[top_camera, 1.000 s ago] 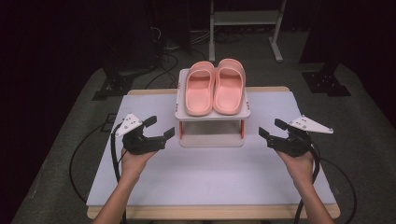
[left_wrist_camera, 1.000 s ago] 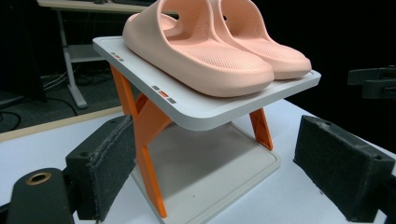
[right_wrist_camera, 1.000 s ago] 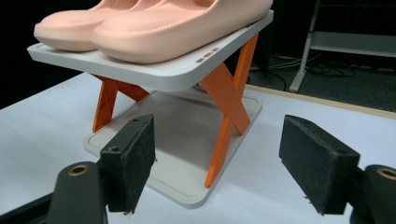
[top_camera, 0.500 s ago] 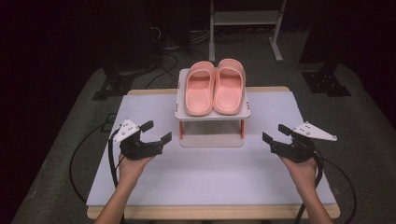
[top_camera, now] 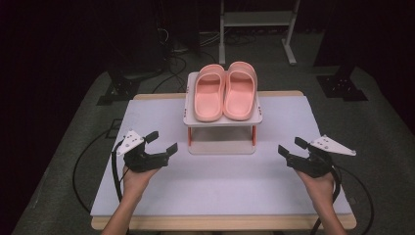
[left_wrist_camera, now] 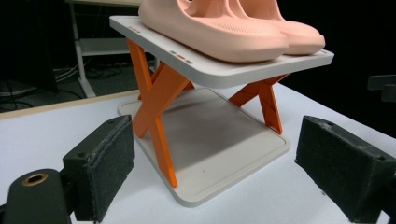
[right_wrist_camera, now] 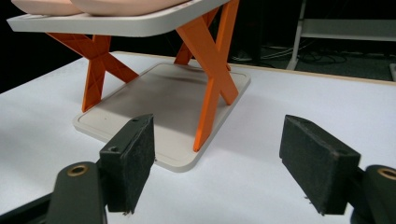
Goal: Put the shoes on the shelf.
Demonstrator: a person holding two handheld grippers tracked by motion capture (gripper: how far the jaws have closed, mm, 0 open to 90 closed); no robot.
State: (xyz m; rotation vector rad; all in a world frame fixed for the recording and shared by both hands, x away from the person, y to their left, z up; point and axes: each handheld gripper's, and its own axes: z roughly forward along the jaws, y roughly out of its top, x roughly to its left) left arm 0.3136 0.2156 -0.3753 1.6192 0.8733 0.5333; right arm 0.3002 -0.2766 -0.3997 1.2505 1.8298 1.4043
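Both tongs, left tongs and right tongs, gape empty beside the rack, slippers cropped up close.

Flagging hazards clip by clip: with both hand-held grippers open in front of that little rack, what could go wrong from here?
1. The pink slippers lie loose on the rack's top shelf; a nudge might slide them off.
2. The rack stands on thin orange crossed legs, so a sideways push from the left hand-held gripper or right hand-held gripper could tip it.
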